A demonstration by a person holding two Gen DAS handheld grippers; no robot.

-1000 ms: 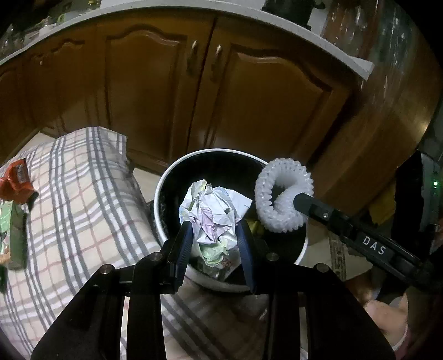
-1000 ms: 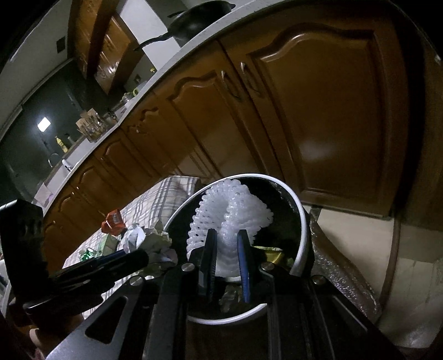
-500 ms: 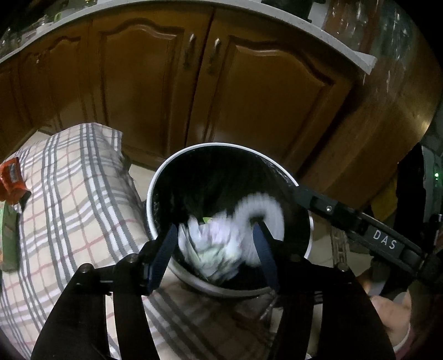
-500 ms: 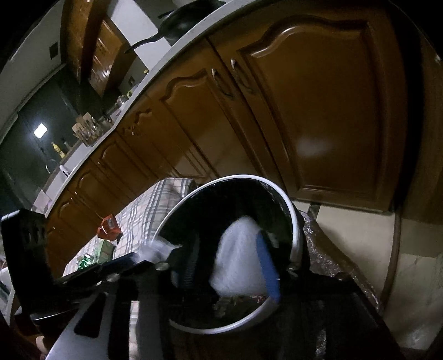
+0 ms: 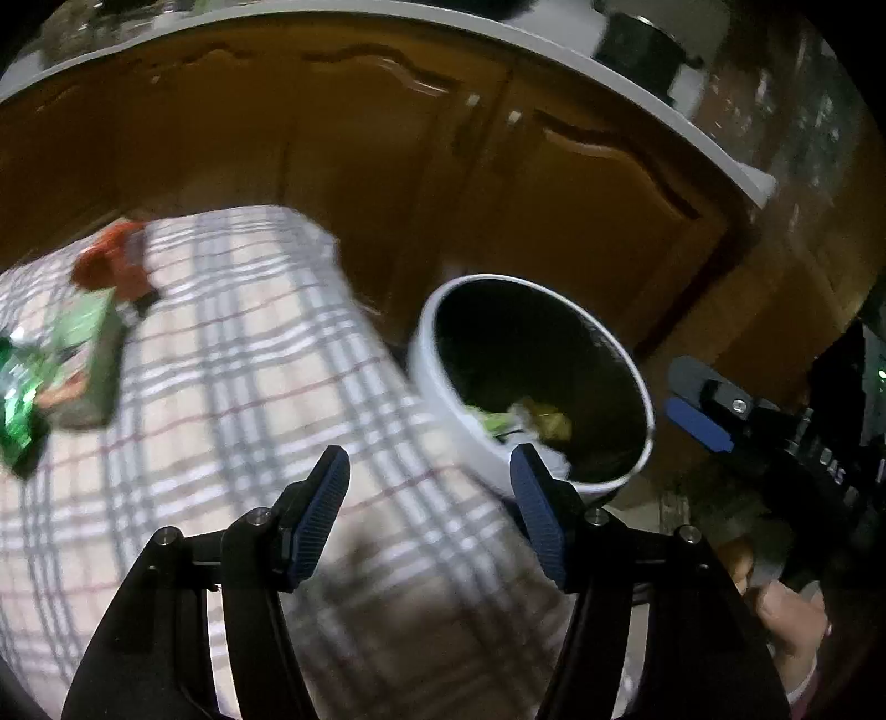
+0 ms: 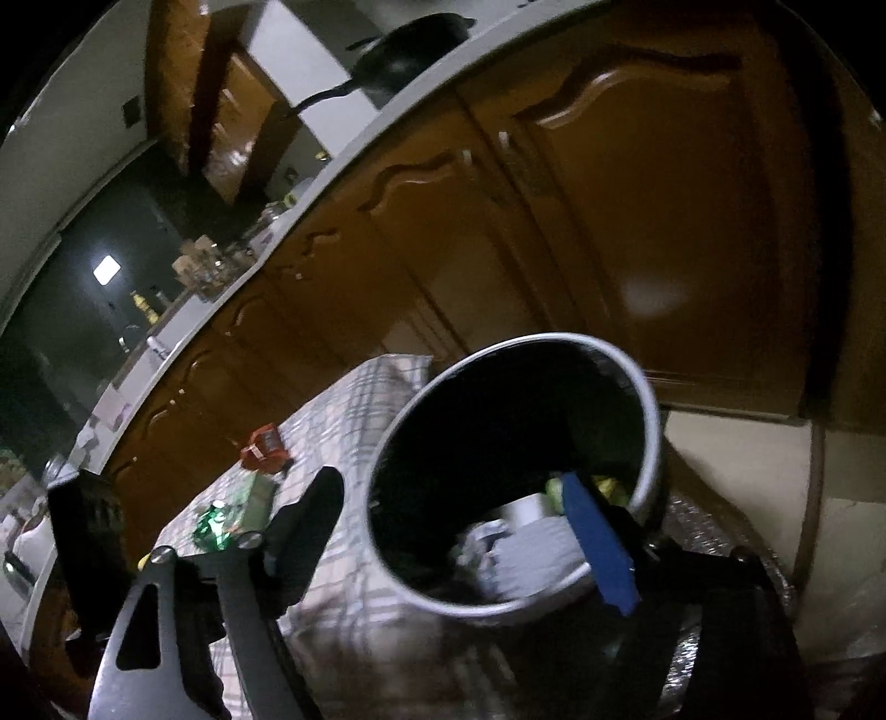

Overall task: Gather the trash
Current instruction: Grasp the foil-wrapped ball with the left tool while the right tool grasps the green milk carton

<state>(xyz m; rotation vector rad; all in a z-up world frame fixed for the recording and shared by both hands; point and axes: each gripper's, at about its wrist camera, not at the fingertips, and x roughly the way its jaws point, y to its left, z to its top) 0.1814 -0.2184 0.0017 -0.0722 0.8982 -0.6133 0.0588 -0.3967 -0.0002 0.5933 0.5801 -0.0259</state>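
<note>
Grippers: we count two, the left gripper (image 5: pixel 429 498) and the right gripper (image 6: pixel 459 531), both with jaws spread and empty.
Bins: we see one white-rimmed trash bin (image 5: pixel 437 376), with several scraps inside, too blurred for us to count.
Wrappers on the checked cloth (image 5: pixel 249 399): we count three, one red wrapper (image 5: pixel 113 266), one pale green packet (image 5: pixel 88 360), one shiny green foil (image 5: pixel 16 399).
Pans on the counter: one black pan (image 6: pixel 410 44).

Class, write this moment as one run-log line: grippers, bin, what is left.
left gripper: open, empty | right gripper: open, empty | bin: holds trash | wrappers on cloth: uncollected
</note>
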